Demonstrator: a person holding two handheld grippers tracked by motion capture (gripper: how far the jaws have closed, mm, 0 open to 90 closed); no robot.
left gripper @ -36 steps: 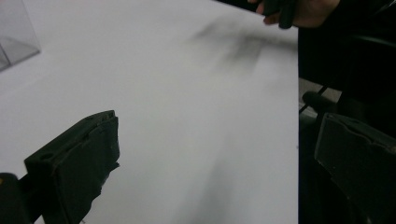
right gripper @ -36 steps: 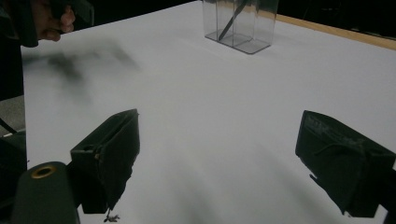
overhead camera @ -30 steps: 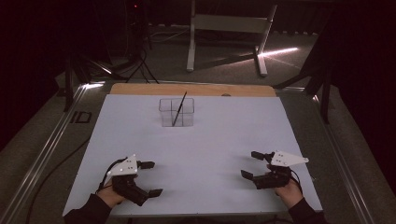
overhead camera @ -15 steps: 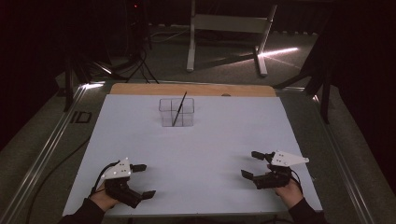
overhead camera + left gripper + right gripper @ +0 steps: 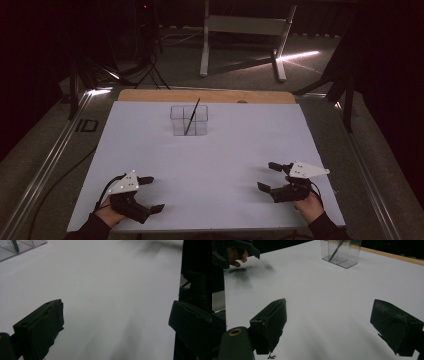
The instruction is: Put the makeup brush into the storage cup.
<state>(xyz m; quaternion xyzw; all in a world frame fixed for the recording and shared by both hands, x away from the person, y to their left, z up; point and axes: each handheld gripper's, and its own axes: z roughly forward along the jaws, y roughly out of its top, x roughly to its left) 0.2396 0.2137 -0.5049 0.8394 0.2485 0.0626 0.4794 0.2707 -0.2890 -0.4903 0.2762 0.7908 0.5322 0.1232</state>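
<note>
Both grippers gaped empty over the white surface (image 5: pixel 210 165): left gripper (image 5: pixel 148 193) near-left; right gripper (image 5: pixel 270 176) near-right; clear box (image 5: pixel 189 120) far off.

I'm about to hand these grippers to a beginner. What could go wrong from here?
The clear container looks light, so a careless reach could tip it. The thin dark stick leans tilted inside and may slip from wide jaws. The left gripper sits near the table's front edge, where it might catch.
</note>
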